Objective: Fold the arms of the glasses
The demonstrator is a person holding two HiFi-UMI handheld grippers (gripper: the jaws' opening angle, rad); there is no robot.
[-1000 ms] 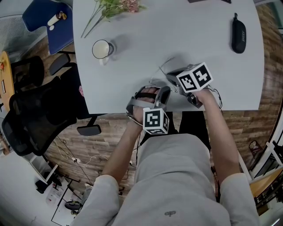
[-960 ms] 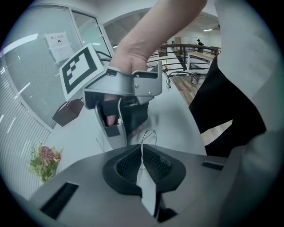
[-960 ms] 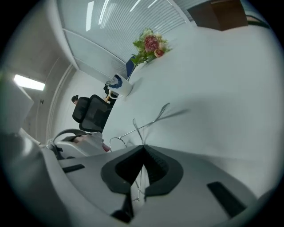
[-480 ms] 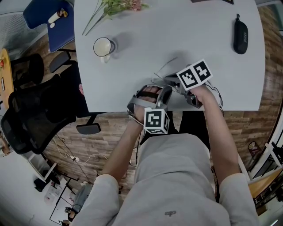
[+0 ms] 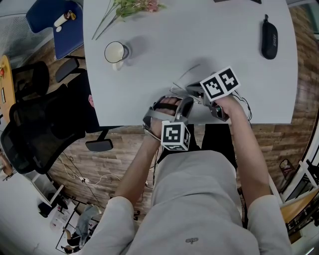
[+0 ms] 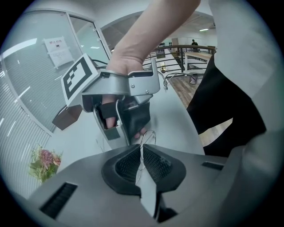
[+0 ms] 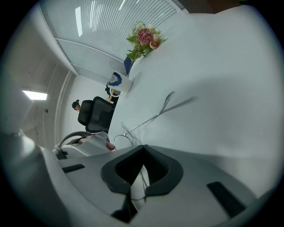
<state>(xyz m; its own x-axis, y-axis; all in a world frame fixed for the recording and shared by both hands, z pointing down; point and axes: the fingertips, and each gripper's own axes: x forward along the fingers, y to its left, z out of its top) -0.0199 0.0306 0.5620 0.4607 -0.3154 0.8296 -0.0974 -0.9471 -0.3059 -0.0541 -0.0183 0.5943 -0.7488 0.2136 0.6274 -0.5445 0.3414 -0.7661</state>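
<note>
Thin wire-framed glasses (image 5: 180, 83) are held just above the grey table (image 5: 199, 35), near its front edge. My left gripper (image 5: 175, 97) is shut on the wire frame (image 6: 148, 136), which runs between its pads. My right gripper (image 5: 193, 90) comes in from the right and faces the left one. It is shut on another part of the wire (image 7: 141, 179). One arm of the glasses (image 7: 160, 111) sticks out unfolded over the table, past the right gripper. A lens rim (image 7: 122, 139) shows between the two grippers. The right gripper's body (image 6: 120, 103) fills the middle of the left gripper view.
A white mug (image 5: 115, 53) stands at the table's left, with a bunch of flowers (image 5: 130, 7) at its far edge. A black glasses case (image 5: 269, 38) lies at the far right. A black office chair (image 5: 40, 124) stands left of the table.
The right gripper has rolled slightly, and the glasses have shifted a little with it. The left gripper has stayed where it was.
</note>
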